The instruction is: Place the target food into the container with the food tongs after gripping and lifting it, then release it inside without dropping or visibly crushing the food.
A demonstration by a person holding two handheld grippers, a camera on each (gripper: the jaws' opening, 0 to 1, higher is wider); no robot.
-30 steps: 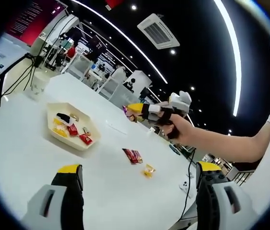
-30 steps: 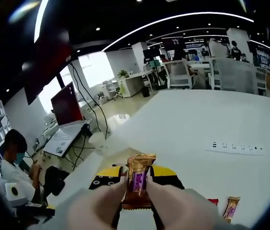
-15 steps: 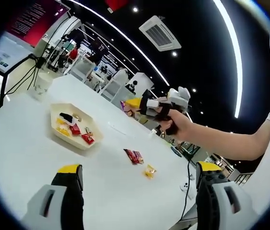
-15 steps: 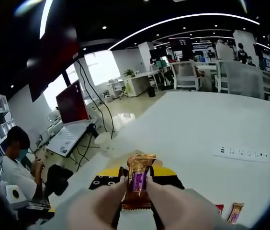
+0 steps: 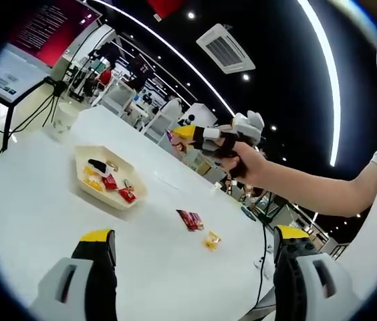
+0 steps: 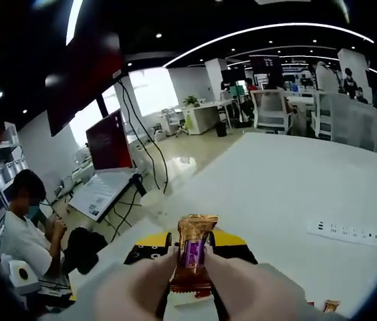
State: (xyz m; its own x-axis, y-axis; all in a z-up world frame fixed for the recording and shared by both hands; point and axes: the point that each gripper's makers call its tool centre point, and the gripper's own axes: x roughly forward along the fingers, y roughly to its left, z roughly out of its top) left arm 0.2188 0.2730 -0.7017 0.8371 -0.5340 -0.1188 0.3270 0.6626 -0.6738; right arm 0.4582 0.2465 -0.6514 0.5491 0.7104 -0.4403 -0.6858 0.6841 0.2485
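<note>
snack bar (image 6: 190, 257) stands upright, clamped between the right gripper (image 6: 190, 267) jaws at 6 o'clock. left gripper (image 5: 188, 251) is spread wide over the white surface (image 5: 48, 214); tray (image 5: 105, 182) at 10 o'clock.

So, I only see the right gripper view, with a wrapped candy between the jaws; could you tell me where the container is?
Observer: The cream tray sits on the white table, holding several wrapped snacks.
Operator: Where is my hand-held gripper relative to it?
Observer: The right hand-held gripper, gripping the wrapped candy, is in the air beyond the tray.
Operator: Anything loose nearby?
Observer: A red snack and a yellow snack lie on the table.
</note>
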